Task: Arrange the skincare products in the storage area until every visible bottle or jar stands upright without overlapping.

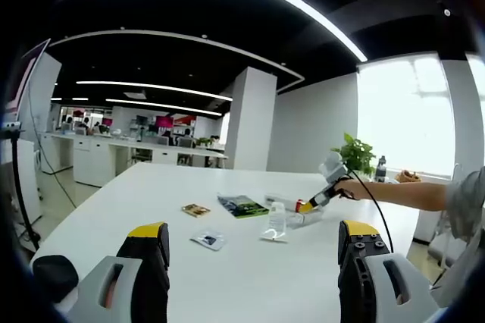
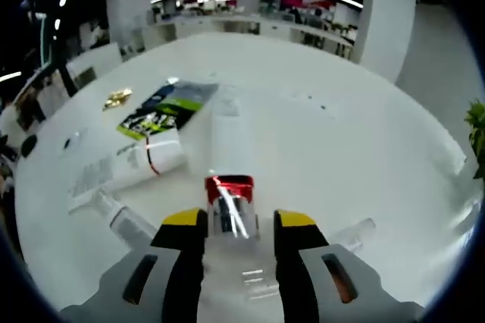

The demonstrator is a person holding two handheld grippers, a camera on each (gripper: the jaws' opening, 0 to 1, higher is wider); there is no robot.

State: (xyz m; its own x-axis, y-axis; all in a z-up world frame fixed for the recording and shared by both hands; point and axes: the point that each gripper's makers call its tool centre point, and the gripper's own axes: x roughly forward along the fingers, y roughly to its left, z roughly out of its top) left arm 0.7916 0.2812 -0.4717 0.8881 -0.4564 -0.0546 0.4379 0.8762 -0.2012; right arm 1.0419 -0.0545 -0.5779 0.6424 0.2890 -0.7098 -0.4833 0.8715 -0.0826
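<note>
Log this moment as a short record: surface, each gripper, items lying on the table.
surface: white table
left gripper: open, above the table, holding nothing
right gripper: fingers either side of a red-capped bottle; contact unclear
flat items: green packet, small sachet, brown packet
also lying: white tube

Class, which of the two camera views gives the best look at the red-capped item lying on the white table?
The right gripper view: the red-capped item lies close up between that view's own tongs. In the left gripper view it is a small red speck far across the table, at the tips of the other tongs.
</note>
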